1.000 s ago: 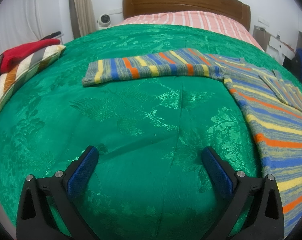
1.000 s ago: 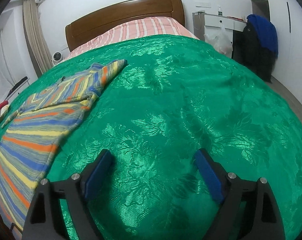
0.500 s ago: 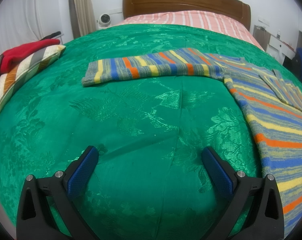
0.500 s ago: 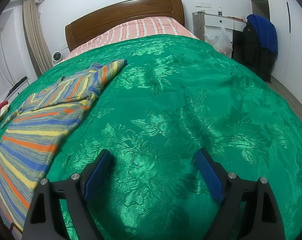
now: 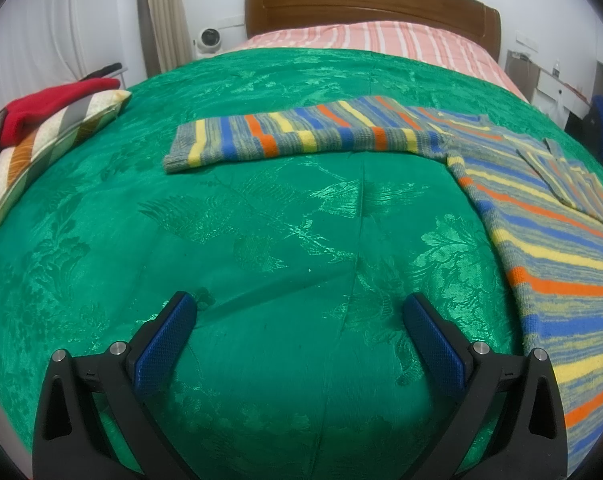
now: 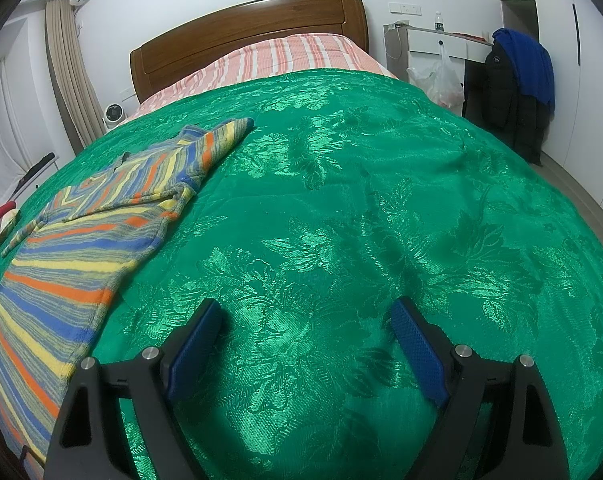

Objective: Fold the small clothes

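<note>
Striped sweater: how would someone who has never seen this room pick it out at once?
Start at the bed with the wooden headboard and green bedspread. The striped sweater lies flat on that spread, one sleeve stretched out sideways. Its blue, yellow and orange bands on grey knit distinguish it from the red garment on the cushion at the bed's edge.

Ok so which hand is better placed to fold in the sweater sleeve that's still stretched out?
Probably the left. The outstretched sleeve lies straight ahead of the left tongs, which are open and empty. The right tongs face bare green bedspread, with the sweater off to their side.
</note>
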The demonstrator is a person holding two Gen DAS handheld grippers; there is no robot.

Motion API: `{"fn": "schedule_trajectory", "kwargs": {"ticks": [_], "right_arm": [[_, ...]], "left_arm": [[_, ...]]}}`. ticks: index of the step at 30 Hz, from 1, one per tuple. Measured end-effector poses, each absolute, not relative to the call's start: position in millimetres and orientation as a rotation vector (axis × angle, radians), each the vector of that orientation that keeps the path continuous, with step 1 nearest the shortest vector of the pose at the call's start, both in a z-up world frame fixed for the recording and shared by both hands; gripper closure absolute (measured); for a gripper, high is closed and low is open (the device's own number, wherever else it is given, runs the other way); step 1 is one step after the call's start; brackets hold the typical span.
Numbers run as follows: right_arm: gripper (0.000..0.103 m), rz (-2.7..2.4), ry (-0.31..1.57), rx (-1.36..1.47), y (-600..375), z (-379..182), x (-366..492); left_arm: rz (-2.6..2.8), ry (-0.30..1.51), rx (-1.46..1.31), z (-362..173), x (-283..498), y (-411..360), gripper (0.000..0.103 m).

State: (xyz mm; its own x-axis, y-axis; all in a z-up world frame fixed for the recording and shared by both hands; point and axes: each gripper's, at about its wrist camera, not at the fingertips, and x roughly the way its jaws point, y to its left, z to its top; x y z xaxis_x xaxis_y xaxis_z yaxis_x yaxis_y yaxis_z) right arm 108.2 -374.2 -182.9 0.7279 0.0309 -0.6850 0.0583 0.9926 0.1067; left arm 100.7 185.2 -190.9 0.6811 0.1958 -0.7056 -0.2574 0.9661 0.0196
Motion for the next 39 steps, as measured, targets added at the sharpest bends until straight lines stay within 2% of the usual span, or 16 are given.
{"fn": "schedule_trajectory", "kwargs": {"ticks": [10, 15, 21, 25, 27, 28, 29, 30, 31, 34, 39], "right_arm": [[0.017, -0.016, 0.757, 0.123, -373.9, -182.9, 108.2], [0.017, -0.016, 0.757, 0.123, -374.0, -184.1, 107.5], [0.017, -0.014, 0.756, 0.127, -374.0, -184.4, 107.2], [0.017, -0.015, 0.755, 0.126, -373.1, -184.8, 107.1], [0.017, -0.015, 0.755, 0.126, -373.5, -184.9, 107.1], [0.017, -0.015, 0.755, 0.126, -373.7, -184.8, 107.2], [0.017, -0.015, 0.756, 0.126, -373.8, -184.8, 107.3], [0.017, -0.015, 0.756, 0.126, -373.8, -184.9, 107.3], [0.017, -0.015, 0.755, 0.127, -373.8, -184.8, 107.3], [0.017, -0.014, 0.755, 0.127, -373.8, -184.9, 107.2], [0.017, -0.016, 0.755, 0.125, -373.6, -184.8, 107.1]], "left_arm": [[0.252, 0.789, -0.098, -189.0, 99.0, 187.0, 0.001], [0.14, 0.826, -0.289, -166.6, 90.2, 206.3, 0.001], [0.213, 0.807, -0.535, -129.8, 132.2, 288.2, 0.001], [0.321, 0.887, -0.598, -144.6, 176.0, 334.2, 0.003], [0.282, 0.933, -0.626, -159.4, 197.4, 339.8, 0.015], [0.275, 0.955, -0.619, -165.3, 205.4, 338.4, 0.033], [0.291, 0.969, -0.585, -168.1, 211.5, 335.9, 0.061], [0.32, 0.967, -0.525, -168.0, 216.4, 331.2, 0.083], [0.325, 0.964, -0.498, -166.6, 219.9, 328.8, 0.099], [0.322, 0.878, -0.464, -136.4, 219.7, 315.1, 0.1], [0.109, 0.72, -0.178, -37.1, 233.9, 209.0, 0.1]]}}
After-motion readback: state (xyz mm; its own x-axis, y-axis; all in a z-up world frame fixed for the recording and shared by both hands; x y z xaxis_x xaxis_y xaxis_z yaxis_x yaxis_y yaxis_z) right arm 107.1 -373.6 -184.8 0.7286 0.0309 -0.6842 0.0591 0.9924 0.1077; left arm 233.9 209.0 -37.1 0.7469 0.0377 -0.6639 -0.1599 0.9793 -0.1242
